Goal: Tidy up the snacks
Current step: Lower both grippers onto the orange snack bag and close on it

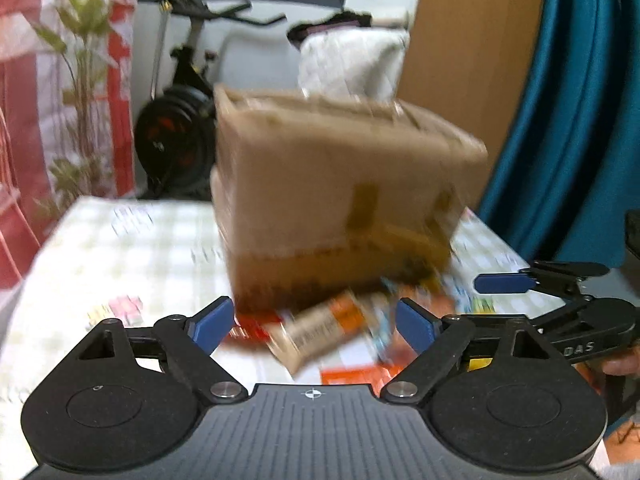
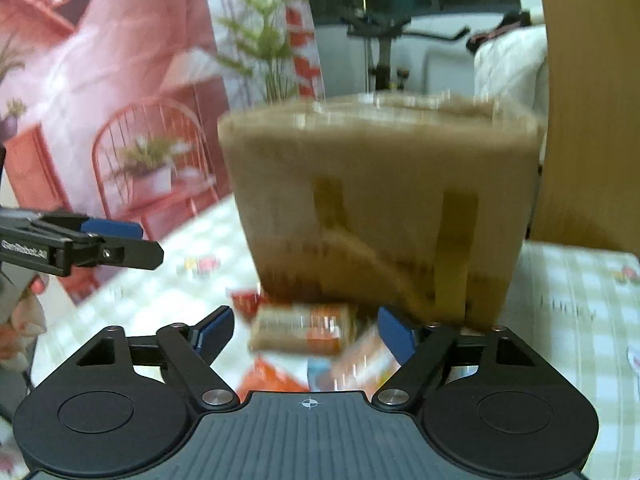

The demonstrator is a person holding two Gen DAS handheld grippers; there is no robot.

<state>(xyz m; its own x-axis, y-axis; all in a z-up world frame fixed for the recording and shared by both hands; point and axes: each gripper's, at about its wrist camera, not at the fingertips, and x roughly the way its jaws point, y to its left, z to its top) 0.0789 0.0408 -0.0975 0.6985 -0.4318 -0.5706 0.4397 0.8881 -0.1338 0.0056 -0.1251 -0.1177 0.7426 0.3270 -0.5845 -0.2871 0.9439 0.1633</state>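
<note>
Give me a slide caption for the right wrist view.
Open right claw faces blurred snack packets before a cardboard box on a checked tablecloth.

Both wrist cams sit low, close, facing cardboard box (image 1: 340, 200) at 12 o'clock; left views from left side, right from right; shared: box, snack packets (image 2: 300, 330).

We read "DAS" on the black arm of the right tool (image 1: 505, 284), and "GenRobot.AI" on the side of the left tool (image 2: 116, 236). Print on the blurred snack packets (image 2: 300, 330) is unreadable.
</note>
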